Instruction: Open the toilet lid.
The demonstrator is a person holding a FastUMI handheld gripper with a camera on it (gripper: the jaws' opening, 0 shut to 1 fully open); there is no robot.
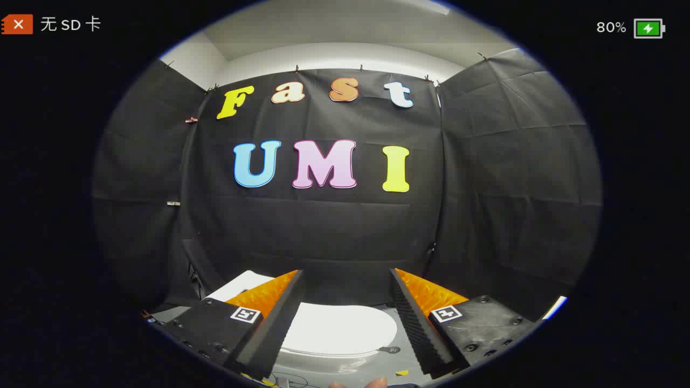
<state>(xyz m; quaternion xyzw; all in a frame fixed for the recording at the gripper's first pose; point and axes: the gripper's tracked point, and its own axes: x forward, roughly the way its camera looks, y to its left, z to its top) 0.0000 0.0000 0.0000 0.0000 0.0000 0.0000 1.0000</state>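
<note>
A white toilet lid (338,327) lies flat and closed, low down between my two fingers and somewhat below them. My gripper (345,277) stands open, fingers wide apart with nothing held, and hangs above the lid without touching it. The toilet's white rim (318,355) shows under the lid's near edge. A small dark round tab (389,350) sits at the lid's right front edge.
Black cloth walls close the booth straight ahead and on both sides. A white flat piece (237,285) lies beyond the left finger. Small yellow marks (401,372) sit on the grey floor near the toilet. Fingertips of a person's hand (358,383) show at the very bottom.
</note>
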